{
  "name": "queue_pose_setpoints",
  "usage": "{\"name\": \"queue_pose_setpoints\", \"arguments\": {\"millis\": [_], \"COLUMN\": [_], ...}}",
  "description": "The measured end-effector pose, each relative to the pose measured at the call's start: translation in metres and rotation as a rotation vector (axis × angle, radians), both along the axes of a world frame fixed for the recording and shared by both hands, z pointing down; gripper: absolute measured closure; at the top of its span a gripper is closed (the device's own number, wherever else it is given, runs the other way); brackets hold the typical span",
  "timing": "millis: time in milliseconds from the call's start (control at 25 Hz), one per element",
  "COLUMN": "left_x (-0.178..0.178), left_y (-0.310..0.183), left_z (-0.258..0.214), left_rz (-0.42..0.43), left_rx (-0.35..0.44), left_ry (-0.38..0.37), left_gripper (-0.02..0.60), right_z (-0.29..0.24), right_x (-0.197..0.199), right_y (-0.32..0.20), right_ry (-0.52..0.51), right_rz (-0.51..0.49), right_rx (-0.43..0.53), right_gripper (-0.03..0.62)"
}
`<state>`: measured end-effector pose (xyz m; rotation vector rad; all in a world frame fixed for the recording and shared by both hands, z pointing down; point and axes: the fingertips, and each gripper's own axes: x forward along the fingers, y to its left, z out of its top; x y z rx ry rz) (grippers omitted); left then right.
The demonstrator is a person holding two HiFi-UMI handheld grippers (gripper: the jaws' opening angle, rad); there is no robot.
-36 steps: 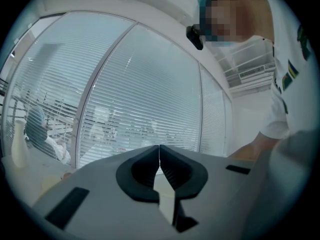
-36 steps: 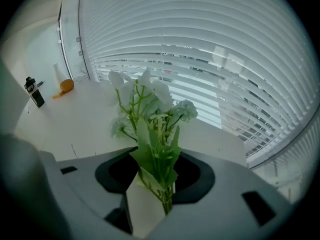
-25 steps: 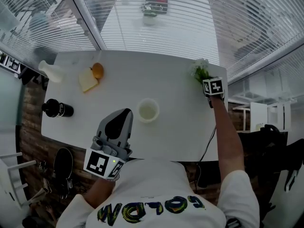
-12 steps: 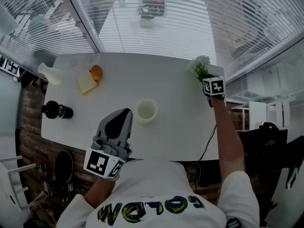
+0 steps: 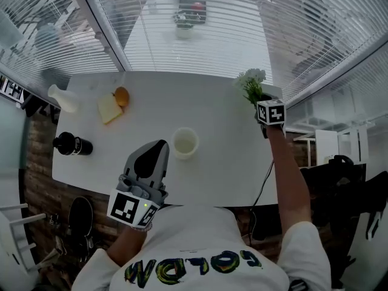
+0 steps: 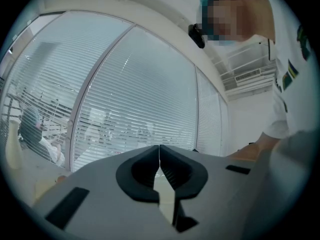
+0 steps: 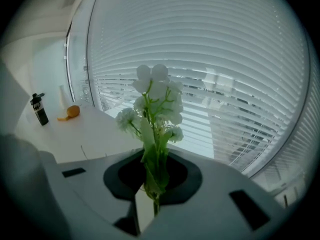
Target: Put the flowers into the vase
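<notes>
Raised since a second ago, the right gripper point(image 5: 259, 102) now holds the white flowers point(image 5: 251, 80) higher over the far right corner of the table point(image 5: 224, 156). Its jaws have just been closing and are clamped on the green stems. Well off to the left of the left gripper point(image 5: 159, 145) sit a white narrow-necked bottle point(image 5: 62, 98), a black bottle point(image 5: 73, 144), a bread slice point(image 5: 109, 109) and an orange point(image 5: 122, 95). That gripper has not shifted, and its jaws are pressed together on nothing. The open-topped white vase point(image 5: 185, 153) stands just ahead of it to its right, well left of the right gripper.
</notes>
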<state>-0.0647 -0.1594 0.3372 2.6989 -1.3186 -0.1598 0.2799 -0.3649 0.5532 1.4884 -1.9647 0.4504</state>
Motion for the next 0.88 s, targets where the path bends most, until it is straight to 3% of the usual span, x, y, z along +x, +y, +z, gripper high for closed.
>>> {"name": "queue_pose_setpoints", "arguments": {"millis": [600, 880], "left_x": [0.007, 0.009], "left_y": [0.002, 0.004], "left_z": [-0.003, -0.002], "left_rz": [0.023, 0.025], "left_rx": [0.01, 0.01], "left_ry": [-0.002, -0.003], "left_gripper": [0.566, 0.566], "right_z": [-0.075, -0.113], "right_x": [-0.043, -0.071], "right_y": [0.006, 0.016], "right_ry": [-0.113, -0.223], "right_rz": [-0.053, -0.086], "right_rx": [0.152, 0.228], "right_gripper": [0.543, 0.543]}}
